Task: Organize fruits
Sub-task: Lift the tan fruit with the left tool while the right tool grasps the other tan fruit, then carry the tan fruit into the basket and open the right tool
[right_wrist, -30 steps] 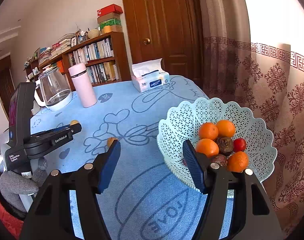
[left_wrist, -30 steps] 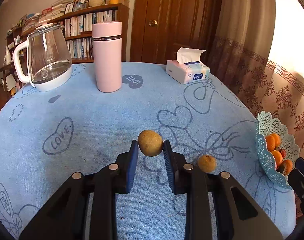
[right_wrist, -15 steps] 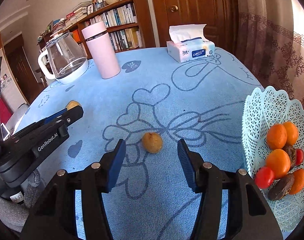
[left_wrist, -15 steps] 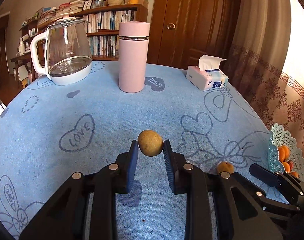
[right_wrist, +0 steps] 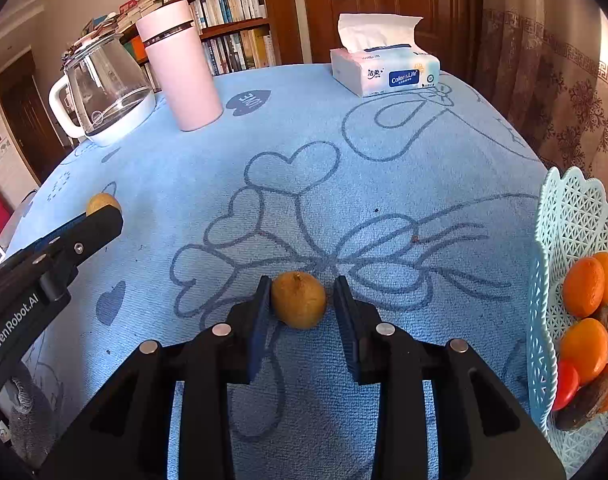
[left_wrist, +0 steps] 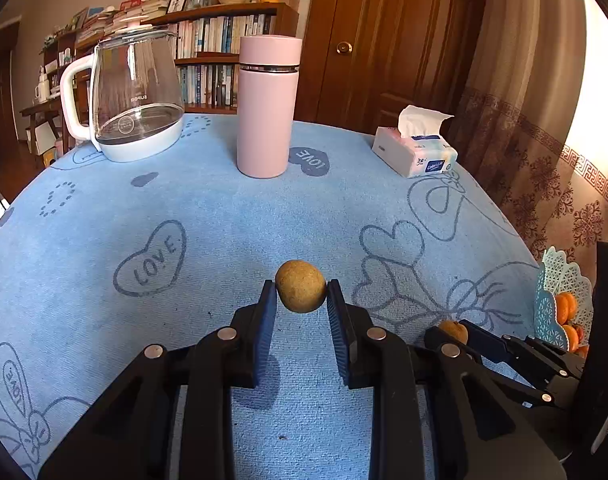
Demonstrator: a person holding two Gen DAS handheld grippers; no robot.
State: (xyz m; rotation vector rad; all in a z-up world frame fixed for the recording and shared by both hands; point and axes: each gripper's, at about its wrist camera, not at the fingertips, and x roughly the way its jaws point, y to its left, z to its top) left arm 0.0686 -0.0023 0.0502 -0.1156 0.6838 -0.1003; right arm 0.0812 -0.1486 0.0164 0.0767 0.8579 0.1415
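My left gripper [left_wrist: 300, 300] is shut on a round brown fruit [left_wrist: 300, 286] and holds it above the blue tablecloth. It also shows in the right wrist view [right_wrist: 102, 202] at the left. My right gripper [right_wrist: 301, 300] is open around a second brown fruit [right_wrist: 298, 300] that lies on the cloth; the left pad touches it and the right pad stands a little apart. That fruit also shows in the left wrist view [left_wrist: 454, 330]. A pale blue lattice fruit basket [right_wrist: 560, 216] at the right holds oranges [right_wrist: 584, 286] and dark and red fruits.
At the back of the table stand a glass kettle [left_wrist: 133, 96], a pink flask [left_wrist: 267, 106] and a tissue box [left_wrist: 416, 154]. A curtain [right_wrist: 564, 80] hangs beyond the table's right edge. A bookshelf and door stand behind.
My right gripper has moved forward and down so its fingers now flank the fruit on the cloth, and the gap has narrowed. My left gripper still holds its fruit.
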